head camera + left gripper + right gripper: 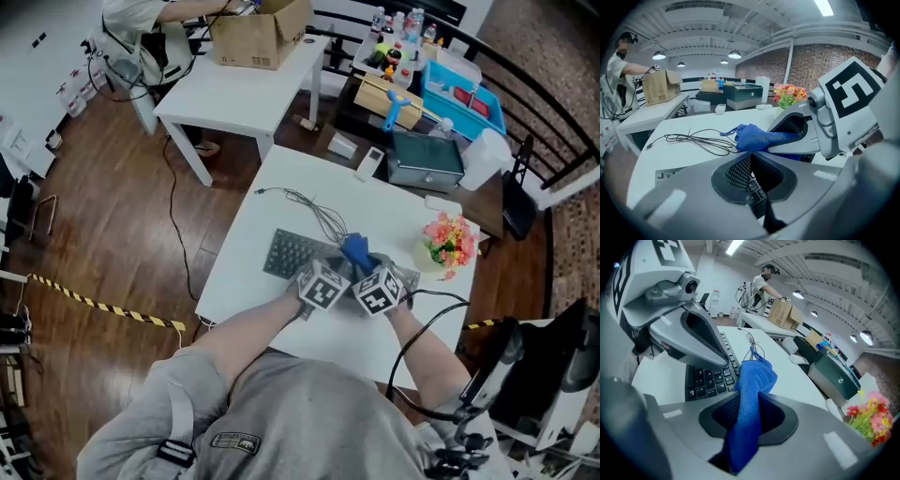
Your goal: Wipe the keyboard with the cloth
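Over on the left of the white table [300, 178], nearer the front edge, sits the keyboard [286, 253]: flat, dark, ridged with low square keys. The left gripper [749, 157] hangs above it, its mesh-padded jaws closed, and as far as this angle shows, with nothing in them. Next along, the cloth [752, 394], blue, soft and nubbly, is bunched into a narrow rope and pinched firmly by the right gripper [750, 401], whose jaws are closed on it over the keyboard's right end.

Here's the danger: so slim a bundle could tug free on the key edges, the unbraced keyboard might skid on the slick top, or the thin looped cable [314, 211] could snag. At the right edge, the flowers [448, 242] risk a knock on a wide sweep.
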Demonstrator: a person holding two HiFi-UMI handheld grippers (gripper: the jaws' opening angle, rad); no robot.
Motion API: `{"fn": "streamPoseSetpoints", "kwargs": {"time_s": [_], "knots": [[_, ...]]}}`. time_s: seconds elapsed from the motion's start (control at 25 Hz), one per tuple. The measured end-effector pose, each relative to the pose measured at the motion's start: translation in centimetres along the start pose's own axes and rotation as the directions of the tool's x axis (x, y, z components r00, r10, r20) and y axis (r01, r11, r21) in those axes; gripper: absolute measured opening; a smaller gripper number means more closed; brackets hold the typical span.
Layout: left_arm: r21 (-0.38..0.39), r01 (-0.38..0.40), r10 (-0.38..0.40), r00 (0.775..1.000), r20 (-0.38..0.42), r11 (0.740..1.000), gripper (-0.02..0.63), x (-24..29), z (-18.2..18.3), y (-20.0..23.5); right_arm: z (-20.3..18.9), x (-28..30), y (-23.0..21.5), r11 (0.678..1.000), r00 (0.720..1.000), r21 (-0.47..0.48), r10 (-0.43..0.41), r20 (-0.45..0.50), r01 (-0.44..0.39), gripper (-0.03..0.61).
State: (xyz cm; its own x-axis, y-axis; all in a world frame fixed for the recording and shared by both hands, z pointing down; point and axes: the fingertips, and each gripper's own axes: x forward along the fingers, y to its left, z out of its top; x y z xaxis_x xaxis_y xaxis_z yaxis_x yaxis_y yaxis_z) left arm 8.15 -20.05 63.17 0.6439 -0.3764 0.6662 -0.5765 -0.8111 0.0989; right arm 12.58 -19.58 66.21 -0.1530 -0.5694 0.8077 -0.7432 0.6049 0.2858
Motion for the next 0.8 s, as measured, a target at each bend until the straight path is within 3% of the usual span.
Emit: {"fn": "streamPoseSetpoints", "kwargs": {"time_s": [0.28,0.8], "knots": [[-0.023,0.013,-0.014,0.999,-0.030,1.000,-0.006,0.0,-2.0,-0.3,0.1,-0.2,1.4,0.999,0.999,0.009,0.037,0.012,-0.037,0.112],[-0.001,0.061,-0.060,0.995,-0.079,0.998,-0.006,-2.5,-7.0,-4.0,-2.6,-3.4,9.7,0.989,0.990,-0.050,0.140,0.025,-0.139,0.111]]}}
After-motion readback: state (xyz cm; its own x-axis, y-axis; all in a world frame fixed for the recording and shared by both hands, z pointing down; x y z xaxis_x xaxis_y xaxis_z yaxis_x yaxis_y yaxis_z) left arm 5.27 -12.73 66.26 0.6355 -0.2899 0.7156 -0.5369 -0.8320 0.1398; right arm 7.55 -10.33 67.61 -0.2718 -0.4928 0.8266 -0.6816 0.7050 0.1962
